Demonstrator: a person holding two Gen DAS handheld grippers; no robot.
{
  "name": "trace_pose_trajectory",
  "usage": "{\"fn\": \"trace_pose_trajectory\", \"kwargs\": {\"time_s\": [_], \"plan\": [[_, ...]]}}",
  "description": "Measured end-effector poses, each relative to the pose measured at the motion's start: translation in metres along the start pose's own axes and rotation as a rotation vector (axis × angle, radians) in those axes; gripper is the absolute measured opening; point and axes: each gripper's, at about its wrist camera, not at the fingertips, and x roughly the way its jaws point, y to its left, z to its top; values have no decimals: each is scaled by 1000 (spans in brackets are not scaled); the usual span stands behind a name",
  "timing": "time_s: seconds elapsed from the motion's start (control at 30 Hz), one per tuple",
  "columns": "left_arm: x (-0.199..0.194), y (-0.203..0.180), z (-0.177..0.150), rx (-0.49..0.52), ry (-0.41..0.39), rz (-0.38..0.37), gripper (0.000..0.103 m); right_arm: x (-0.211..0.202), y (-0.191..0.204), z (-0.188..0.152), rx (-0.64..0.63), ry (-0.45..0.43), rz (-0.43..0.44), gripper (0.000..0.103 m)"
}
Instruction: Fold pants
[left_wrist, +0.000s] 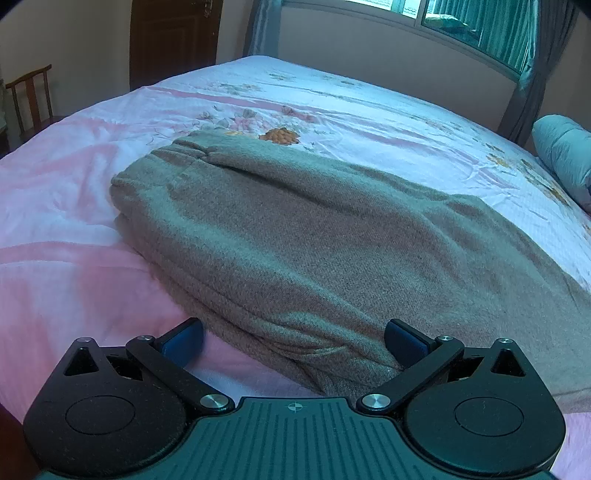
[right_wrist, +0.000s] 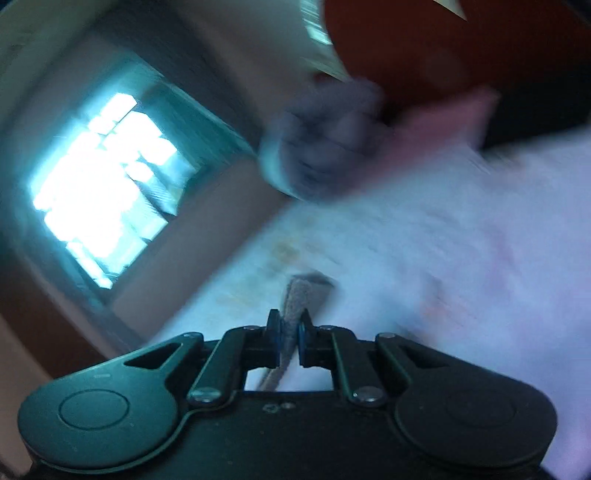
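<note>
Grey-brown fleece pants (left_wrist: 295, 236) lie folded lengthwise on the bed, waistband at the far left, legs running toward the lower right. My left gripper (left_wrist: 293, 341) is open, its blue pads on either side of the near folded edge of the cloth, not pressing it. In the blurred right wrist view, my right gripper (right_wrist: 290, 339) is shut on a thin strip of the pants fabric (right_wrist: 295, 295), which sticks up between its pads above the bed sheet (right_wrist: 443, 258).
The bed sheet (left_wrist: 92, 206) is pink and white with a flower print. A teal pillow (left_wrist: 565, 155) lies at the right edge. A wooden chair (left_wrist: 31, 96) stands left of the bed. A window (right_wrist: 99, 184) and curtains are behind.
</note>
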Motion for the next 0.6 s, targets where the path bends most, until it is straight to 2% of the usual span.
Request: {"fn": "trace_pose_trajectory", "kwargs": {"time_s": [0.07,0.1,0.17,0.37,0.43,0.53,0.6], "plan": [[0,0,0,1,2,-1,103,21,-43,-18,115,155,-141,0],[0,0,0,4,5,-1,103,23,-58,-26,165,178,-153,0],[0,1,1,9,11,-4,103,20,-69,-35,218,146,-116,0],[1,0,1,10,10,-5,103,14,-57,-28,157,120,-106,0],[1,0,0,9,6,-6,103,22,-57,-25,115,158,-149,0],[1,0,1,14,10,-6,103,12,-37,-12,72,84,-48,0],[1,0,2,16,13,-5,103,13,-22,0,90,46,22,0]]}}
